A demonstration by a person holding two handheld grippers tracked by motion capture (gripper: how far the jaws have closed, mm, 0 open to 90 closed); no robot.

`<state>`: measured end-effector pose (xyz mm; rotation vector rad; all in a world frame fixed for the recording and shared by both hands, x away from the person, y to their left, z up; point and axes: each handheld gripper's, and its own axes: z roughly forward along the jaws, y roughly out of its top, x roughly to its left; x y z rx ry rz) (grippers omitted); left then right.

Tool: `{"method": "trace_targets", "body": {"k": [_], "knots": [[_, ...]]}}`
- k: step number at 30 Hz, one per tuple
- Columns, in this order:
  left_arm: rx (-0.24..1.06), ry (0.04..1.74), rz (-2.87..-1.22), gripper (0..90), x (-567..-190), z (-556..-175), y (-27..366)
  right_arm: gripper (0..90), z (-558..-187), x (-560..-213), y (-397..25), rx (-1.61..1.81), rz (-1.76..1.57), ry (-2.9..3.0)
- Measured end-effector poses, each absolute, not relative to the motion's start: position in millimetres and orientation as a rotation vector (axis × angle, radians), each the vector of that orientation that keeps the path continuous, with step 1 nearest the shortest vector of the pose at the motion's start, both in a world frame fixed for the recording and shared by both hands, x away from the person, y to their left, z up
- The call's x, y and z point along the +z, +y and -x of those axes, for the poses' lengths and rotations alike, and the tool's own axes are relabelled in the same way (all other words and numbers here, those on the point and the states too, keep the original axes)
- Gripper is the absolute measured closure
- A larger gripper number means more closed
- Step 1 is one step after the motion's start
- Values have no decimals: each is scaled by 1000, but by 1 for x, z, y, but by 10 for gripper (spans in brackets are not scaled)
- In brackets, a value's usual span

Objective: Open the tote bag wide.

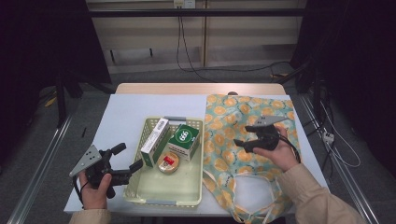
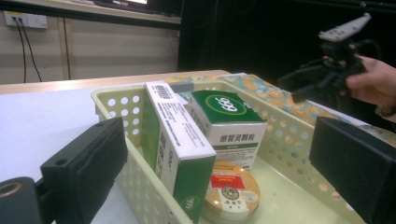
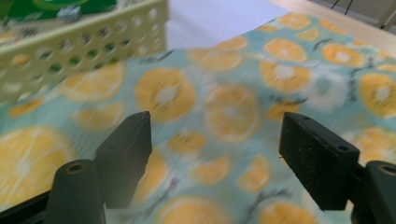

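A pale yellow perforated basket [image 1: 201, 161] stands mid-table. Inside it a tall white-and-green box [image 1: 155, 135] stands on edge, a green box marked 999 [image 1: 183, 139] leans beside it, and a round gold tin [image 1: 168, 163] lies in front. My left gripper [image 1: 130, 155] is open at the basket's left front corner, holding nothing. In the left gripper view its jaws [image 2: 217, 130] frame the tall box [image 2: 180, 135], the green box [image 2: 224, 112] and the tin [image 2: 229, 189]. My right gripper [image 1: 241, 145] hovers open over an orange-print cloth bag [image 1: 233, 116], just right of the basket.
The bag [image 3: 233, 107] lies flat on the table's right half, its handles [image 1: 261, 205] trailing toward the front edge. The basket wall [image 3: 84, 46] is close to the right gripper [image 3: 215, 119]. A pale mat [image 1: 126, 116] covers the table.
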<state>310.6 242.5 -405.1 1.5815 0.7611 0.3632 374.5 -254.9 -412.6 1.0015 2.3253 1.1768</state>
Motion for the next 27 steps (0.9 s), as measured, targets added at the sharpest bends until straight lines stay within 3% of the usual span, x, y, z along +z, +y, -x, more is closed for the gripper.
{"method": "trace_targets", "body": {"k": [11, 27], "knots": [[365, 756, -1607, 40, -406, -309, 237, 269, -323, -431, -235, 1165, -816, 2458], [368, 748, -1608, 40, -405, -308, 237, 287, -314, -448, -233, 1162, -792, 2516]]}}
